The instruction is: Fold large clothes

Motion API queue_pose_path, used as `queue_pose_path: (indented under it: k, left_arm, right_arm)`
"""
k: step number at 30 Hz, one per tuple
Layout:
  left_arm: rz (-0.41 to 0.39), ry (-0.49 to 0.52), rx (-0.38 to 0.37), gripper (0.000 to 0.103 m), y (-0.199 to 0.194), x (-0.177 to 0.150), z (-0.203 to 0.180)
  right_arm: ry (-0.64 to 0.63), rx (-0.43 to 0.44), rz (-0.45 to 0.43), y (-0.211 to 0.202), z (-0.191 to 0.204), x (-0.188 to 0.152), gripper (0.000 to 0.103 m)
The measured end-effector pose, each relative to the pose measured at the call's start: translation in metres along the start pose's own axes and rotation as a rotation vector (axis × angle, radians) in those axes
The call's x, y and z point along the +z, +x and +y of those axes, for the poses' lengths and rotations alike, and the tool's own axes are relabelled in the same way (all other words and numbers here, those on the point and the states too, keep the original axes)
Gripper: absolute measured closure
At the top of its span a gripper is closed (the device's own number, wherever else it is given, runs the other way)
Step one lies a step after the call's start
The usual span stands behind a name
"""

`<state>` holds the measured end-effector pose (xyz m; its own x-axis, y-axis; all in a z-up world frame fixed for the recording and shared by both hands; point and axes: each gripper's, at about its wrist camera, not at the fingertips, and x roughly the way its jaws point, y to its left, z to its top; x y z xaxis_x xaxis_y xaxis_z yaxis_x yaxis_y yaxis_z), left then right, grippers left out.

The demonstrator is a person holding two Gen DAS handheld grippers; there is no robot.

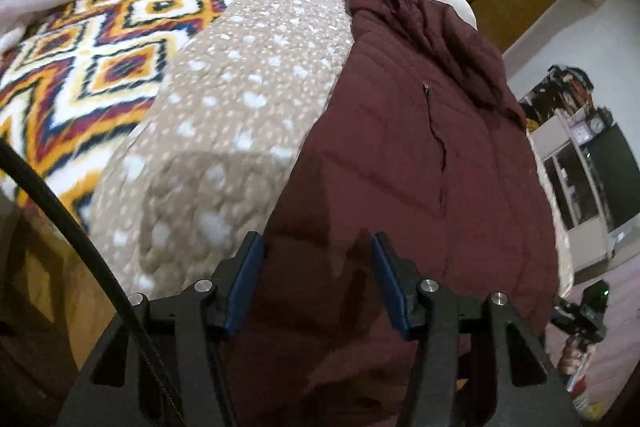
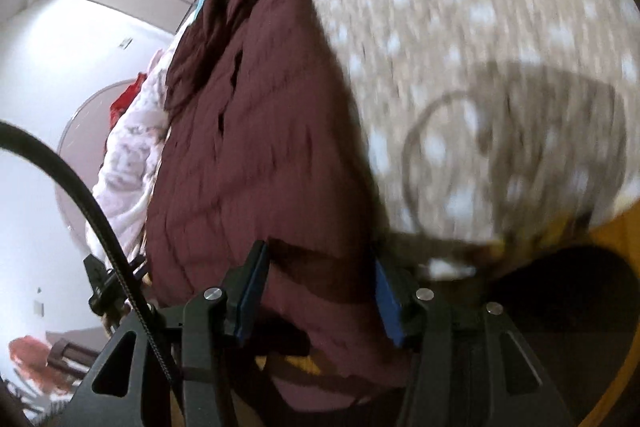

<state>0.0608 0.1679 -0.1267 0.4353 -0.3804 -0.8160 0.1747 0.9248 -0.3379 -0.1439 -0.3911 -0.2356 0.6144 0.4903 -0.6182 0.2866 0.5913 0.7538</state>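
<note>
Maroon quilted jacket (image 1: 420,155) lies lengthwise on the spotted beige quilt (image 1: 248,99), hem nearest me. My left gripper (image 1: 318,267) and right gripper (image 2: 320,275) hover spread over that hem; I'd pinch both corners evenly before folding.

Both wrist cameras look closely along their claws at the same maroon jacket (image 1: 400,155) from opposite sides.

Right tool (image 2: 318,287) spread wide over maroon jacket (image 2: 256,147), spotted quilt (image 2: 460,27), blurry
</note>
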Motion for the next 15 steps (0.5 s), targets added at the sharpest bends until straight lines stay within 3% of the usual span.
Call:
queue_pose_path:
  k: [4,10,15]
  left_arm:
    - [0.009,0.045,0.086,0.048,0.000,-0.022,-0.004]
    - [-0.014,0.032,0.071,0.043,0.001,-0.045,0.001]
    - [-0.009,0.073,0.107,0.042,0.003,-0.053,-0.005]
  right_arm:
    - [0.000,-0.021,0.000,-0.002,-0.003,-0.018,0.048]
    - [-0.063,-0.094,0.040,0.009,0.008,-0.038,0.047]
    - [-0.108,-0.147,0.037,0.015,0.021,-0.040,0.047]
